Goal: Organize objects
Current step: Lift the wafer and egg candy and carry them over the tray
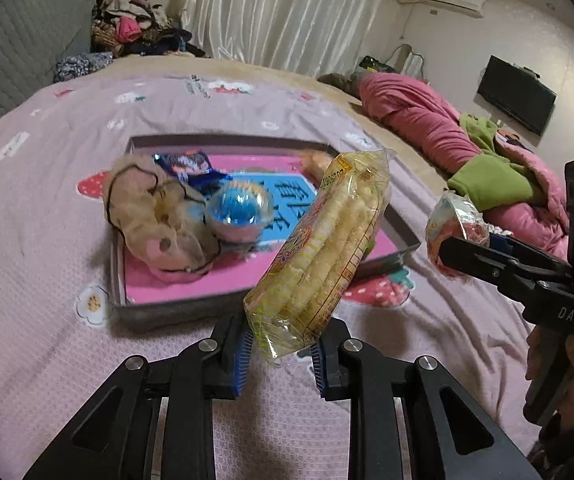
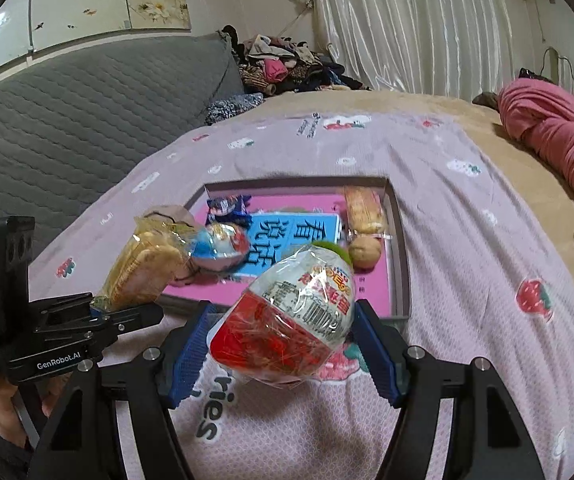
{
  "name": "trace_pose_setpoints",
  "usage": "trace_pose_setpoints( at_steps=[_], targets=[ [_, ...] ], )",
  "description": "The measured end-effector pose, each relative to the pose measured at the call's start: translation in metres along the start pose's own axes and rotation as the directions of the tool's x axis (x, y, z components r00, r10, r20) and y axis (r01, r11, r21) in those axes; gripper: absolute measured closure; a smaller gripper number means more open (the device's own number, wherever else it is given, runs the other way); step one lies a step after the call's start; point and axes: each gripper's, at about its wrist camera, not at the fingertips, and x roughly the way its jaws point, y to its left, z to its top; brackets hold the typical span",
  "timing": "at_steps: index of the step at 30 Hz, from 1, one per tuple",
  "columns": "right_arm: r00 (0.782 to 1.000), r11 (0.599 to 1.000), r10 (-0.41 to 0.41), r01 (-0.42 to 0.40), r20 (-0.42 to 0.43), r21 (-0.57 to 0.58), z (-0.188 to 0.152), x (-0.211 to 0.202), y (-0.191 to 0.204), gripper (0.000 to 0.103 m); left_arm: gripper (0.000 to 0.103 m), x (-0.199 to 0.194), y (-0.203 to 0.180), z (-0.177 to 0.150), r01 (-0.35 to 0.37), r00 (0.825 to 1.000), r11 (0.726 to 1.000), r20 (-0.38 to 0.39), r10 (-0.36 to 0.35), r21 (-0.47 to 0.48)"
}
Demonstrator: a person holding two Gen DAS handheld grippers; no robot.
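Note:
My left gripper (image 1: 281,350) is shut on the lower end of a clear packet of yellow corn rolls (image 1: 323,248), which hangs tilted above the bedspread in front of a shallow grey box with a pink floor (image 1: 403,236). My right gripper (image 2: 285,346) is shut on a red and white egg-shaped packet (image 2: 295,316), also held off the bed near the box (image 2: 403,264). In the right wrist view the left gripper (image 2: 127,312) and its corn rolls (image 2: 147,264) are at the left. In the left wrist view the right gripper (image 1: 463,248) and its egg (image 1: 451,220) are at the right.
The box holds a beige cloth pouch (image 1: 155,216), a blue egg (image 1: 239,208), a blue snack bag (image 1: 187,164), a bread packet (image 2: 363,208) and a brown ball (image 2: 365,250). A pink quilt (image 1: 419,120) lies at the right and a clothes pile (image 1: 135,24) at the back.

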Motion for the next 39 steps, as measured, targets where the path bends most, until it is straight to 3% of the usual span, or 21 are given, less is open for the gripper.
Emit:
trace_pose_setpoints(
  at_steps=[17, 30, 39],
  targets=[
    [0.997, 0.997, -0.004, 0.01, 0.075, -0.074, 0.063, -0.037, 0.013, 0.033, 0.077, -0.055, -0.023, 0.077, -0.038, 0.992, 0.999, 0.118, 0.038, -0.005],
    [0.994, 0.993, -0.014, 0.027, 0.104, -0.116, 0.1, -0.035, 0.012, 0.033, 0.077, -0.048, -0.019, 0.114, -0.07, 0.985, 0.997, 0.156, 0.073, -0.027],
    [0.995, 0.993, -0.014, 0.025, 0.098, -0.118, 0.107, -0.017, 0.005, 0.033, 0.077, -0.031, -0.004, 0.121, -0.1, 0.982, 0.994, 0.156, 0.106, -0.051]
  ],
)
